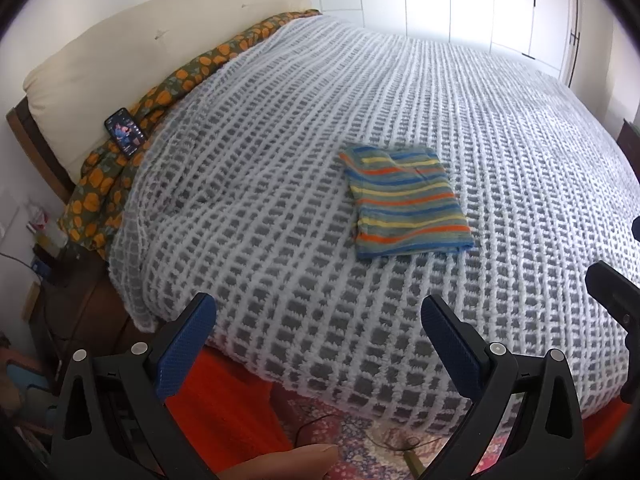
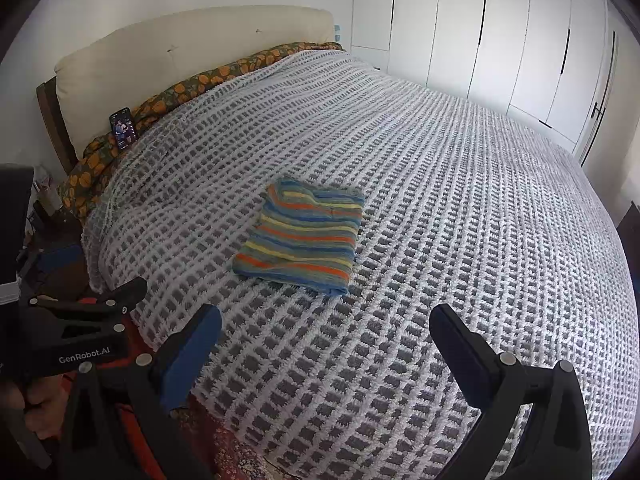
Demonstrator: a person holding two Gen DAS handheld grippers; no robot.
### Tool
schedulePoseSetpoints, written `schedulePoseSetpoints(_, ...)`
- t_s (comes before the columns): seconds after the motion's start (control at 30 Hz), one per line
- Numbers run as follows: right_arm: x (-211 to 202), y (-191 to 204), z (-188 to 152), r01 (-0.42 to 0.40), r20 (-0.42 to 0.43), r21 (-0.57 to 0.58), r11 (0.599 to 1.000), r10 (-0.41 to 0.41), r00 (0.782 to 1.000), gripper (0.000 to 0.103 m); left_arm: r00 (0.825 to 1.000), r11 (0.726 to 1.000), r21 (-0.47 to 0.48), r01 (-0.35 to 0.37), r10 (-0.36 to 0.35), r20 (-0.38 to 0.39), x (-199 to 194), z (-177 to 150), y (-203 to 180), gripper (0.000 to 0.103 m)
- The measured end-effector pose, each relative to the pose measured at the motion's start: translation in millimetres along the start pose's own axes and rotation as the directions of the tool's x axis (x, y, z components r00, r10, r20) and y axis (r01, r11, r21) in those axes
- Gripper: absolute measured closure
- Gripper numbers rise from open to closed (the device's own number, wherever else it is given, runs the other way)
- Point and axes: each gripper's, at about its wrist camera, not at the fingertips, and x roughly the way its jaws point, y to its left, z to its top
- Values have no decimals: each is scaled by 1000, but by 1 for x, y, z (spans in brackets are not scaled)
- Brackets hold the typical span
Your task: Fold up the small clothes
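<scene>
The striped garment [image 1: 404, 200] lies folded into a neat rectangle near the middle of the bed [image 1: 500, 128], all its edges flat on the blanket, wide bare cover on every side. Both grippers hang back over the bed's near edge, well apart from it: the left gripper [image 1: 318, 332] gaping wide and empty, the right gripper [image 2: 324, 344] likewise. A phone [image 1: 125, 133] leans by the headboard.
</scene>
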Motion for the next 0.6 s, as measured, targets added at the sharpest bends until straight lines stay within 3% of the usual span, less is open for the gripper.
schedulePoseSetpoints(0.6, 6, 0, -2, -5, -20, -2, 1000, 5, 1000, 0, 999, 1000, -8, 20, -21, -34, -5, -4, -33, 1)
